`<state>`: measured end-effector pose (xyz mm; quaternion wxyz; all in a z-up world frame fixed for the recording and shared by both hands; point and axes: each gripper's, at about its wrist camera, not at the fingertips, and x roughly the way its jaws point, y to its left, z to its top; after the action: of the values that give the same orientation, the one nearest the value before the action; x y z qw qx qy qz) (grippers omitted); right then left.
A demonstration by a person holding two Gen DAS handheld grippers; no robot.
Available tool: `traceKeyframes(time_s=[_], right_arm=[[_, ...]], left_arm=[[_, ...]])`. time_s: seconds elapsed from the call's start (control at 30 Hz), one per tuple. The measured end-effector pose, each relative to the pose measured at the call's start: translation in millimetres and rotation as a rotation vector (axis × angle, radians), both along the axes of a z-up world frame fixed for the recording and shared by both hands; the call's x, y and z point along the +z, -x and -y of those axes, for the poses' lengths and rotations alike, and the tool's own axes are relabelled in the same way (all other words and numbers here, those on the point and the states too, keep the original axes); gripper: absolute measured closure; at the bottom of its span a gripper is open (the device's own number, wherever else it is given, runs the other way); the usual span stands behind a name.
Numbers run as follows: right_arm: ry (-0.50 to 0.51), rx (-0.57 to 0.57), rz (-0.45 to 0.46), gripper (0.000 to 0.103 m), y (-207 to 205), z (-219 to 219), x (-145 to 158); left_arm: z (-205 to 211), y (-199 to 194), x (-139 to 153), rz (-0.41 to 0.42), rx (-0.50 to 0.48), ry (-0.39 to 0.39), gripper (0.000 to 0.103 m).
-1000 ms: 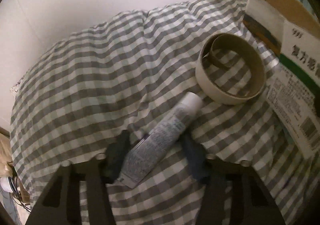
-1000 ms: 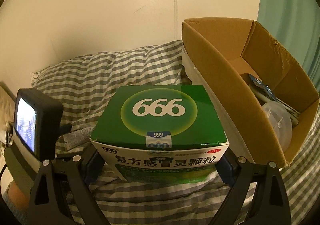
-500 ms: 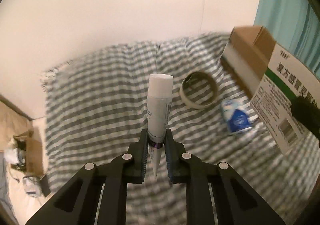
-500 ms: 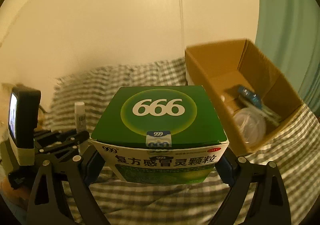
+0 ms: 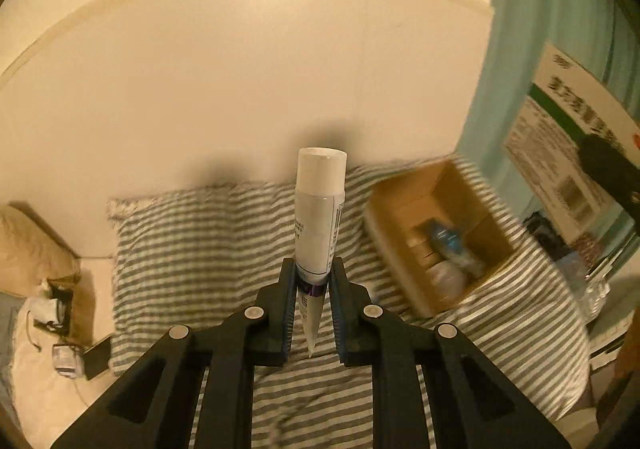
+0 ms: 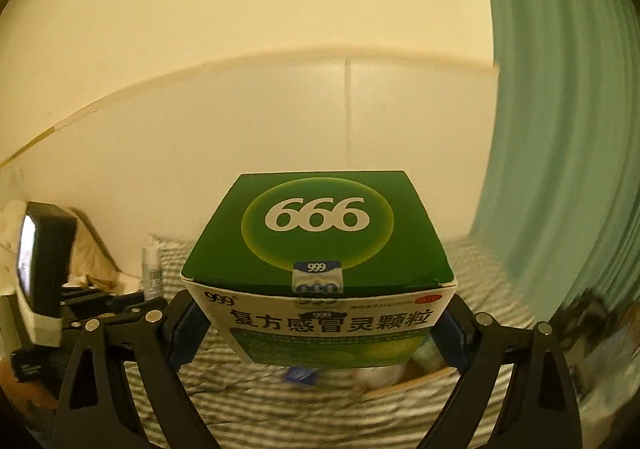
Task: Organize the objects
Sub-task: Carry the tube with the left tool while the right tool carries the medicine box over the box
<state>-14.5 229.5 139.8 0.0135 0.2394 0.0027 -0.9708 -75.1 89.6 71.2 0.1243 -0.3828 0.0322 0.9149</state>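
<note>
**Above the bed, both grippers loaded**

In the left gripper (image 5: 312,281), the jaws are nearly closed on the lower part of a white tube (image 5: 318,225), held cap-up: light and soft-walled, likely to crease, so the firmer crimped end suits best. The right gripper (image 6: 320,325) has its jaws spread wide, clamping a green medicine box (image 6: 318,245) by its side walls: light, stiff cardboard that could dent. Farther off, the cardboard box (image 5: 400,233) rests on the striped bed (image 5: 192,245).

i count one white tube (image 5: 319,225), one green medicine box (image 6: 318,249), one open cardboard box (image 5: 436,237) with several blurred items inside that i can't number, one teal curtain (image 6: 560,129), and two grippers: left (image 5: 313,313), right (image 6: 318,333).
</note>
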Motion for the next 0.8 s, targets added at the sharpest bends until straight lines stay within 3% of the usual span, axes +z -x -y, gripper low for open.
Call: traceKeyframes(time_s=[0.1, 0.3, 0.5, 0.8], right_arm=[[-0.058, 0.012, -0.031, 0.011, 0.2, -16.7, 20.0], [-0.047, 0.039, -0.045, 0.011, 15.9, -51.9, 29.9], [-0.011, 0.052, 0.003, 0.011, 58.2, -85.4, 9.5], [0.043, 0.065, 0.097, 0.011, 112.7, -122.7, -55.8]], left_arm=[[-26.6, 0.4, 9.2, -0.016, -0.025, -0.011, 0.087], [-82.4, 22.8, 6.2, 0.006, -0.067, -0.038, 0.087], [-126.1, 49.5, -22.2, 0.053, -0.082, -0.015, 0.087], [-160.5, 89.4, -73.8, 0.131, -0.079, 0.003, 0.087]])
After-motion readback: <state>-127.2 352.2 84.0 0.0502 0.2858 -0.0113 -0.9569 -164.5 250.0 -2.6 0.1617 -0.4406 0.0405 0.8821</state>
